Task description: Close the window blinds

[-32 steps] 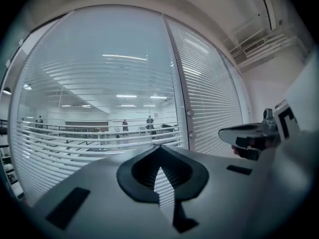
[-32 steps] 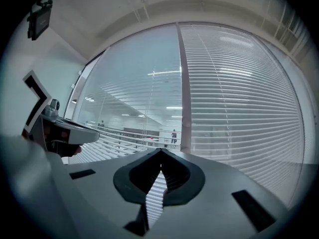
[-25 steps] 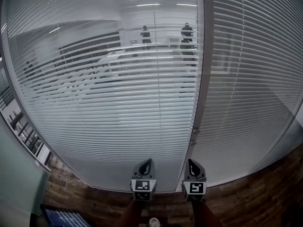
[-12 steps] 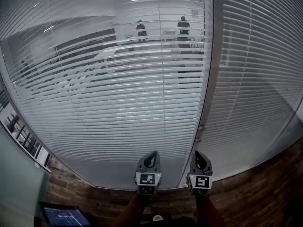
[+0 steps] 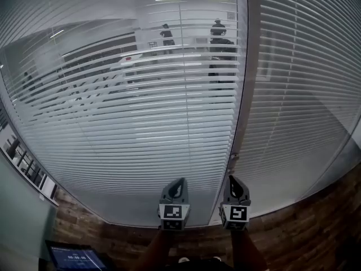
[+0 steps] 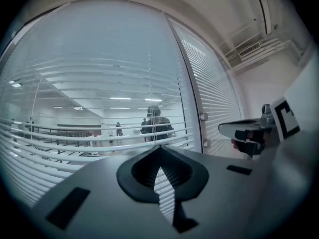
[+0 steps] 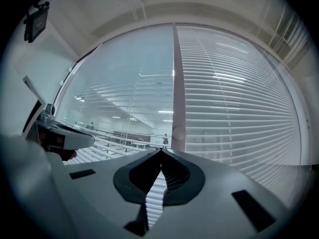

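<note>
We hold both grippers side by side near the bottom edge of the window, pointing at it. The left gripper (image 5: 179, 180) has its jaws pressed together with nothing between them. The right gripper (image 5: 234, 178) is the same and sits just below the post (image 5: 243, 95) that splits the window. Left of the post, the blinds (image 5: 141, 123) hang with their slats tilted open, so we see a lit room and two people (image 5: 167, 35) through the glass. Right of the post, the second set of blinds (image 5: 299, 106) looks closed. Both grippers are apart from the slats, above the floor (image 5: 293, 230).
</note>
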Tool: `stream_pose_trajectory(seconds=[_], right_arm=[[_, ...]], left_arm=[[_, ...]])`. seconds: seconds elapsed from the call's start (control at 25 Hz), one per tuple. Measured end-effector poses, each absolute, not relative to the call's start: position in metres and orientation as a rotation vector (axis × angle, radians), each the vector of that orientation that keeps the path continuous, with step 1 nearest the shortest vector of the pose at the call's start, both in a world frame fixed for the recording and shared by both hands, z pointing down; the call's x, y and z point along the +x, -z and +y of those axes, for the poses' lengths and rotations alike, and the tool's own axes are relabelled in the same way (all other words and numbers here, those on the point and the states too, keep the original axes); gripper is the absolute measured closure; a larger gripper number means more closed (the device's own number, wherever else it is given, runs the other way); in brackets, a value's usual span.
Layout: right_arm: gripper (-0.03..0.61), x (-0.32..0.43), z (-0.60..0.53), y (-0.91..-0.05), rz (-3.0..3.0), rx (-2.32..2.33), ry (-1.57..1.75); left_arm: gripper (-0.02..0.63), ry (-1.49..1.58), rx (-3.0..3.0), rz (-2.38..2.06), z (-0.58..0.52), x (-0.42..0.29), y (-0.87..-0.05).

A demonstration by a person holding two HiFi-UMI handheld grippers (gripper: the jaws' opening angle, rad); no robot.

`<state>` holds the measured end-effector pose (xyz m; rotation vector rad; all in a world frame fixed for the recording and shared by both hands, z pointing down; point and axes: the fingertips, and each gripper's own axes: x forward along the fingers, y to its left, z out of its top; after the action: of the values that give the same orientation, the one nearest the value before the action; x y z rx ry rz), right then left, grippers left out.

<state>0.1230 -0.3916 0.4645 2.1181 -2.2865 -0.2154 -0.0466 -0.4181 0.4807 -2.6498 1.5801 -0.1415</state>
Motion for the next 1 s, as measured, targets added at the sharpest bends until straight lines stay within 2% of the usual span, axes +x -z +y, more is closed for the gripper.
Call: stream_pose_trajectory(seconds=[0.4, 0.64, 1.0], right_arm=[[0.564, 0.131, -0.41, -0.467, -2.294, 2.107, 0.199], [0.495, 0.139, -0.419, -0.463, -2.282, 2.118, 0.226], [0.442, 0.144, -0.43, -0.458, -2.352, 2.115, 0.186]], left_arm=[[0.621, 0.161, -2.643, 1.596, -0.422, -0.039, -0.49], [0.62, 0.165, -2.629, 1.61, -0.425, -0.035, -0.498], [0.62, 0.175, -2.636, 1.607, -0.419, -0.03, -0.508]])
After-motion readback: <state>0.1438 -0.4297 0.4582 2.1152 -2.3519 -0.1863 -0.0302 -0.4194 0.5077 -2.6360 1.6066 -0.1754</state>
